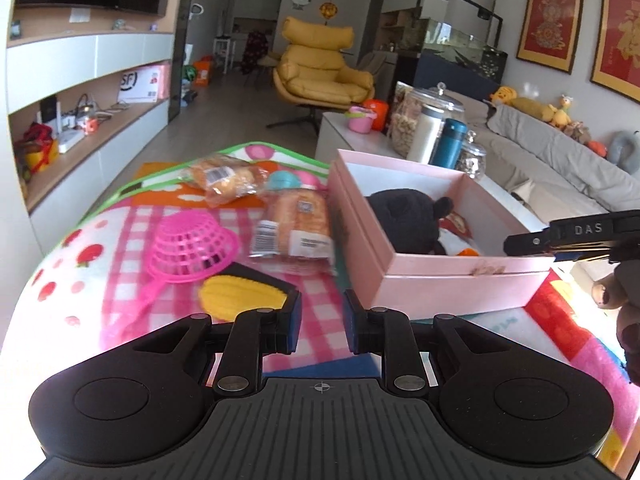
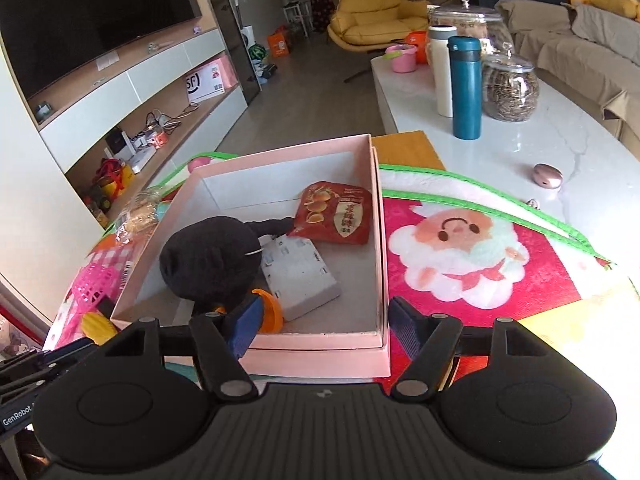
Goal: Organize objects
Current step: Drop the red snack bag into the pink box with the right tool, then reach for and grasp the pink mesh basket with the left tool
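hovering, both empty: left gripper [image 1: 320, 320] parted over mat [image 1: 316, 300], right gripper [image 2: 324, 330] parted at pink box [image 2: 320, 354] rim.

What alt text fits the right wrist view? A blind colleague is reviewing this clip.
The open right gripper hovers empty at the near wall of an open pink box holding a black plush toy, a red snack pouch and a white flat pack. The box sits on a colourful mat.

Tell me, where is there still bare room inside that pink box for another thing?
In the pink box, the floor is bare along the right wall, below the red snack bag, and at the back-left corner. The near left is crowded: black plush toy, white block, orange piece.
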`<state>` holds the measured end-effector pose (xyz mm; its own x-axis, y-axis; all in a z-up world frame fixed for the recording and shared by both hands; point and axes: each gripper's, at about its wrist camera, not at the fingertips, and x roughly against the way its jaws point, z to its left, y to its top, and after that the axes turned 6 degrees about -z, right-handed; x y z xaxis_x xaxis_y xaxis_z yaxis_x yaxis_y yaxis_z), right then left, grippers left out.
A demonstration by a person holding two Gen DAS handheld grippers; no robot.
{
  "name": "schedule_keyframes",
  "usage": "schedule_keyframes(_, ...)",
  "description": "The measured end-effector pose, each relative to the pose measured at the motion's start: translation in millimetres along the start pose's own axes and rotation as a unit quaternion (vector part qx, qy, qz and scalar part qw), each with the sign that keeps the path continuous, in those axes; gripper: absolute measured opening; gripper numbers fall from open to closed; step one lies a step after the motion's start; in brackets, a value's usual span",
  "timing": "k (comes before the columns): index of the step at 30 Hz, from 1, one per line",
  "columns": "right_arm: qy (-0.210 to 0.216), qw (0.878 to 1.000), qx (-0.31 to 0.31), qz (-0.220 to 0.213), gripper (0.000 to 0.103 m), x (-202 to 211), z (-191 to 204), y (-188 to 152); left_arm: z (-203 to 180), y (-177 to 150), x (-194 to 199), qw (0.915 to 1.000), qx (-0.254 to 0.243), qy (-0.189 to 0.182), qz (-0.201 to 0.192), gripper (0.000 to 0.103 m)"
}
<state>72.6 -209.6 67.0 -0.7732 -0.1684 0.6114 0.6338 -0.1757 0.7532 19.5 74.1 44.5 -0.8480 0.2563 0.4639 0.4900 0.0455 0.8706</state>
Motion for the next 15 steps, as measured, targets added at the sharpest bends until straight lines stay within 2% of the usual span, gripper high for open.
schedule_keyframes(2,-0.018,0.999,0.026,-0.023,0.072,4,10,-5,14,2,4,0.9997,0.010,0.020,-0.006,0.024)
schedule_keyframes(4,-0.052,0.995,0.061,-0.058,0.087,13,20,-16,28,4,4,0.9990,0.022,0.038,-0.007,0.024)
schedule_keyframes(6,-0.079,0.989,0.091,-0.091,0.095,25,26,-30,35,3,2,0.9986,0.016,0.050,0.000,0.024)
schedule_keyframes(7,-0.082,0.987,0.101,-0.092,0.098,28,27,-36,35,2,-1,0.9986,0.010,0.052,0.007,0.024)
schedule_keyframes(10,-0.084,0.989,0.098,-0.074,0.099,34,23,-55,33,-3,-10,0.9987,0.009,0.047,0.018,0.025)
schedule_keyframes(15,-0.082,0.994,0.069,-0.012,0.099,27,16,-81,40,1,-22,0.9935,0.083,0.077,0.013,0.026)
